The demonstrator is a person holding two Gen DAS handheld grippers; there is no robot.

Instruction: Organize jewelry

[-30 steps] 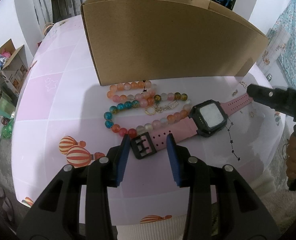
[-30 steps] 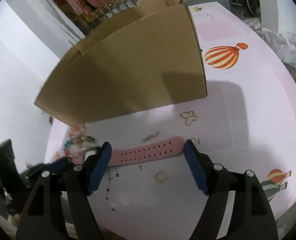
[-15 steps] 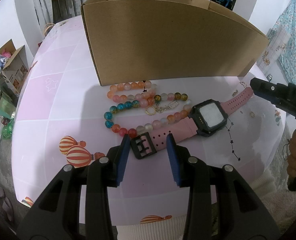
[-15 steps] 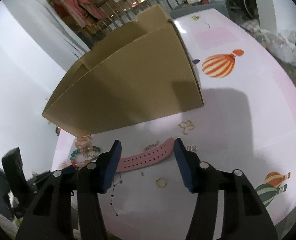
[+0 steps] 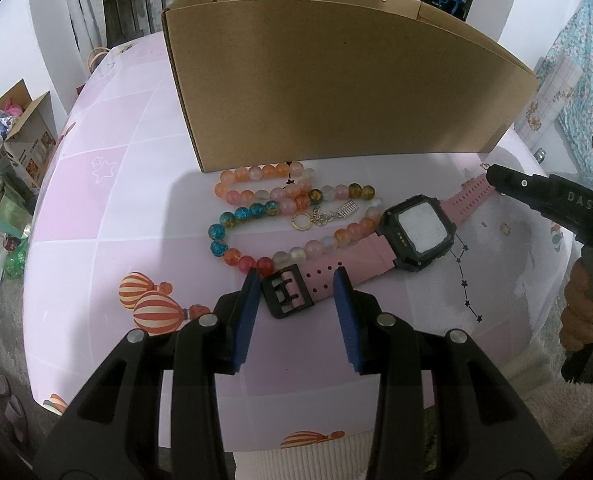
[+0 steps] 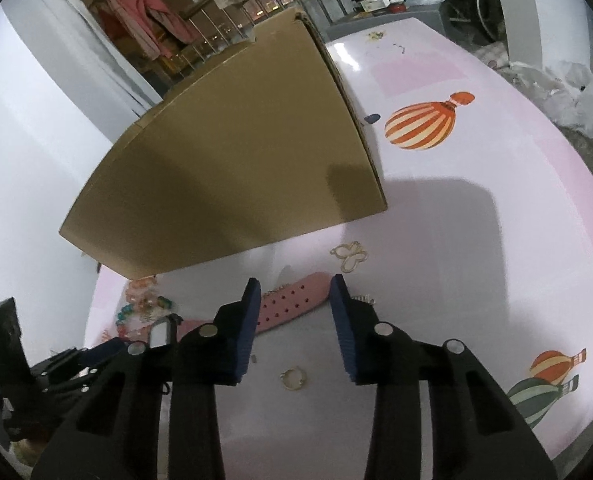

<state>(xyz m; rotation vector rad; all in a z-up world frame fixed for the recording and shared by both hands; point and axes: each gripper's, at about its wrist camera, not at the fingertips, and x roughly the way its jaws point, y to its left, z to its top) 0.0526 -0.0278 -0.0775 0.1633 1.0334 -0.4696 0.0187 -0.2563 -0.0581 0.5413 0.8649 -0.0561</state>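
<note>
Watch: pink-strapped wristwatch with black square case (image 5: 416, 232) lies flat on the pink balloon-print counter (image 5: 108, 208), just before the brown cardboard box (image 5: 336, 92).
Long axis: strap runs crosswise, buckle end toward the left gripper (image 5: 296, 292), holed end toward the right gripper (image 6: 296, 300).
Left jaws: part-spread, straddling the black buckle; contact cannot be told.
Right jaws: closing on the holed strap tip, not yet pinching.
Neighbours: multicoloured glass-bead strand (image 5: 280, 208) touches the strap.
Judgement: each hand is at its own end.

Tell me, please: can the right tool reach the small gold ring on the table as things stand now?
Probably yes. The gold ring lies bare on the table, just below the right tool, whose jaws are closing around the pink strap.
</note>
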